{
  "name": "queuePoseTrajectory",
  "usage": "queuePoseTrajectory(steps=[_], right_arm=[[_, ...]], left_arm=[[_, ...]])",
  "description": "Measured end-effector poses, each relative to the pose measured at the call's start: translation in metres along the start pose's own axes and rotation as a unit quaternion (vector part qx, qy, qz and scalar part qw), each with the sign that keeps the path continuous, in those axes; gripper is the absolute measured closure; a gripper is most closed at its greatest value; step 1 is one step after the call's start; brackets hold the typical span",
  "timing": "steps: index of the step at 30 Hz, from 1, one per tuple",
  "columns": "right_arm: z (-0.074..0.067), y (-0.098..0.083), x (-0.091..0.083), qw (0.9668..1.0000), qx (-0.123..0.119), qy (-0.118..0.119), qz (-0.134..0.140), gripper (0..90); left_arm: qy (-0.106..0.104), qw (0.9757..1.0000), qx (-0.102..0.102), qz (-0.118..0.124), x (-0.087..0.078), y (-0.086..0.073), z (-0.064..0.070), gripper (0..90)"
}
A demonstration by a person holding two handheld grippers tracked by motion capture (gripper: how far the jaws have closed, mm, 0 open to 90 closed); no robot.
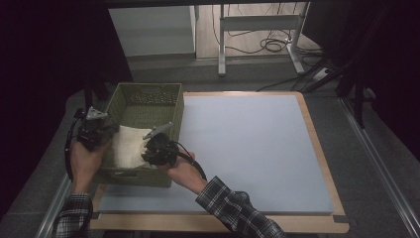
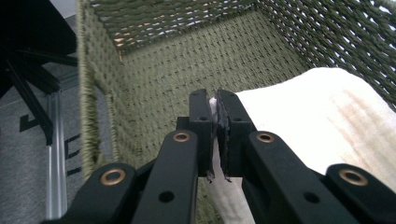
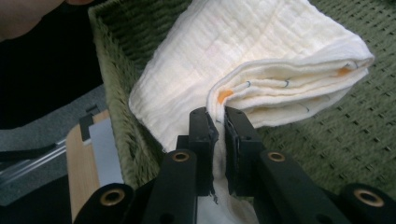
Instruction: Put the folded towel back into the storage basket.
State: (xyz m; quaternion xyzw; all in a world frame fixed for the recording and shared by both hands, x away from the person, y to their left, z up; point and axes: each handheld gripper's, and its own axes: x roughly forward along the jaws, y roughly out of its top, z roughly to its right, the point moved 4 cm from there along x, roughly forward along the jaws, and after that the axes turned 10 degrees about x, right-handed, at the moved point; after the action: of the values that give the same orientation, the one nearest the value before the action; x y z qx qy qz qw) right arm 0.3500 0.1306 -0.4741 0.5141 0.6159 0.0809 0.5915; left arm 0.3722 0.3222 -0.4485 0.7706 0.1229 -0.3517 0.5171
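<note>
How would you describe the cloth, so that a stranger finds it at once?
Look at the blue mat on the table; a green woven basket stands at its left edge. The cloth hangs in the basket's near end: cream, folded, gripped by both grippers, the one pale soft thing there.

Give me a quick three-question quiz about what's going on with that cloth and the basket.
1. True or false: both grippers are clamped on the cream cloth.
2. Over what is the cloth held? A) the woven green basket B) the blue mat C) the floor
3. Which gripper is nearer the mat?

Key:
1. True: the left gripper and right gripper each pinch an edge.
2. A
3. The right gripper.
</note>
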Motion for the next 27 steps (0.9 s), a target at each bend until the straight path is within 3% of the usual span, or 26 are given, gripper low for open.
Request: queuePoseTrajectory(steps=[9,16,20,27], right_arm=[[0.001,-0.011,-0.010,0.9997,0.012,-0.018,-0.009,81.2],[0.002,-0.015,-0.011,0.9992,0.025,-0.026,-0.017,79.2],[0.001,-0.013,-0.009,0.9996,0.022,-0.015,-0.012,66.9],[0.008,-0.002,-0.022,0.9997,0.012,-0.017,0.014,60.2]], left_arm=[[-0.017,0.9997,0.017,-0.009,0.015,0.005,0.015,85.7],[-0.018,0.9991,0.031,-0.023,0.024,0.010,0.024,85.4],[-0.017,0.9991,0.032,-0.023,0.027,0.011,0.026,74.4],[-0.022,0.9996,0.016,-0.007,0.024,0.012,0.023,66.5]])
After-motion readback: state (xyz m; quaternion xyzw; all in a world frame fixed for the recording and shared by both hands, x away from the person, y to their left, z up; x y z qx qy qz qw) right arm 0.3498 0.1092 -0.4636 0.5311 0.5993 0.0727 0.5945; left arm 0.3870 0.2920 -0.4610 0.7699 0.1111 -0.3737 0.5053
